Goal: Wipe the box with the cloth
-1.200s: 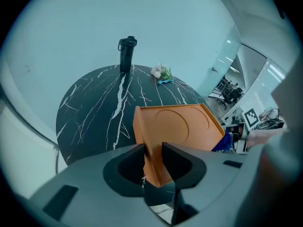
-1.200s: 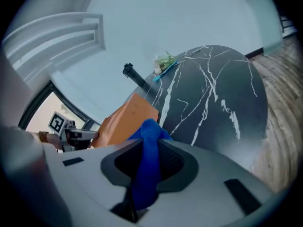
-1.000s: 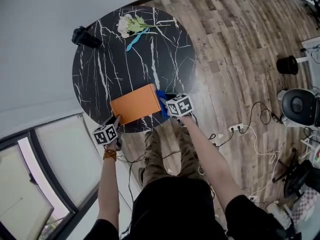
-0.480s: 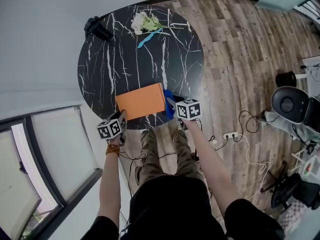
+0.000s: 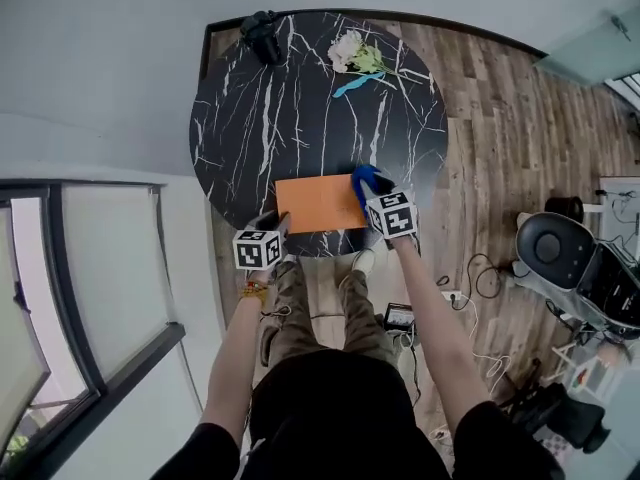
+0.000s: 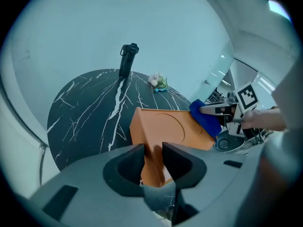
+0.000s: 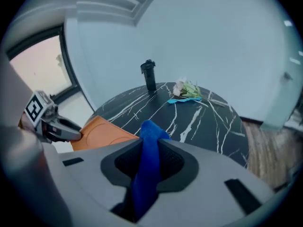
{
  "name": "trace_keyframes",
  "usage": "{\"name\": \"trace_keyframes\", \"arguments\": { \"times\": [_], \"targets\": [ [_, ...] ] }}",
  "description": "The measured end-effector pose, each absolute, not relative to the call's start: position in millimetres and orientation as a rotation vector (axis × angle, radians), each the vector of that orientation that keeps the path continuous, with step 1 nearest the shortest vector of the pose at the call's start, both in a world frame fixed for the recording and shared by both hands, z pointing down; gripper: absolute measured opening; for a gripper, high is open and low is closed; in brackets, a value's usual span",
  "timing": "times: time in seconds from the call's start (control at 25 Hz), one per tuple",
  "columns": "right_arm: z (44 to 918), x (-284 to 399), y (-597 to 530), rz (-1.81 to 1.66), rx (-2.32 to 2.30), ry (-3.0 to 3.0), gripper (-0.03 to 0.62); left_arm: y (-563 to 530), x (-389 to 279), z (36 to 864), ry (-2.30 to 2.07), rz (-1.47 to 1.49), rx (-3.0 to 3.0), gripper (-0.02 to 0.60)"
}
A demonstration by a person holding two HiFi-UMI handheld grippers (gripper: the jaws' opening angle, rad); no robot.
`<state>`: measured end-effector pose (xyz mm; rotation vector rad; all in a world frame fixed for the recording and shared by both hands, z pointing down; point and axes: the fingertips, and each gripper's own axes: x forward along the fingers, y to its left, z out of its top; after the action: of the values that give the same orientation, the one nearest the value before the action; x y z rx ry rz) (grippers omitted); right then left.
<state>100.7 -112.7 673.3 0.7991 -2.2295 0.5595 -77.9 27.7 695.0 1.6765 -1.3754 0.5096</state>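
Observation:
An orange flat box [image 5: 318, 204] lies near the front edge of the round black marble table [image 5: 300, 118]. My left gripper [image 5: 275, 224] is at its near left corner, jaws shut on that corner [image 6: 153, 150]; the box [image 6: 165, 126] runs away from the jaws. My right gripper [image 5: 370, 190] is shut on a blue cloth [image 5: 365, 177], which hangs at the box's far right corner. In the right gripper view the cloth [image 7: 150, 129] fills the gap between the jaws of my right gripper [image 7: 150, 143], with the box [image 7: 97, 130] off to the left.
A black bottle [image 5: 262, 30] stands at the table's far edge. White flowers [image 5: 352, 52] and a teal strip [image 5: 356, 84] lie at the back right. An office chair [image 5: 560, 253] and cables [image 5: 480, 268] are on the wood floor to the right.
My right gripper has lifted and rolled, carrying the cloth from beside the box's right edge up to its far right corner. The left gripper has stayed at the box's near left corner.

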Motion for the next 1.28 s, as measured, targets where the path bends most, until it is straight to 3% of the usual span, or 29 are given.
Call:
{"name": "trace_keyframes", "arguments": {
  "times": [0.16, 0.48, 0.76, 0.96, 1.28],
  "targets": [
    [677, 41, -94, 0.322, 0.605, -2.126, 0.072, 34, -77, 692, -1.323, 0.487, 1.769, 0.114],
    [678, -100, -51, 0.685, 0.560, -2.172, 0.074, 49, -71, 677, -1.101, 0.284, 1.894, 0.115],
    [681, -90, 1, 0.464, 0.438, -2.102, 0.074, 55, -85, 682, -1.005, 0.265, 1.914, 0.115],
    [685, -70, 41, 0.576, 0.428, -2.100, 0.074, 62, -83, 690, -0.937, 0.294, 1.916, 0.115],
    [682, -94, -23, 0.665, 0.563, -2.106, 0.075, 74, -69, 697, -0.883, 0.386, 1.947, 0.115]
  ]
}}
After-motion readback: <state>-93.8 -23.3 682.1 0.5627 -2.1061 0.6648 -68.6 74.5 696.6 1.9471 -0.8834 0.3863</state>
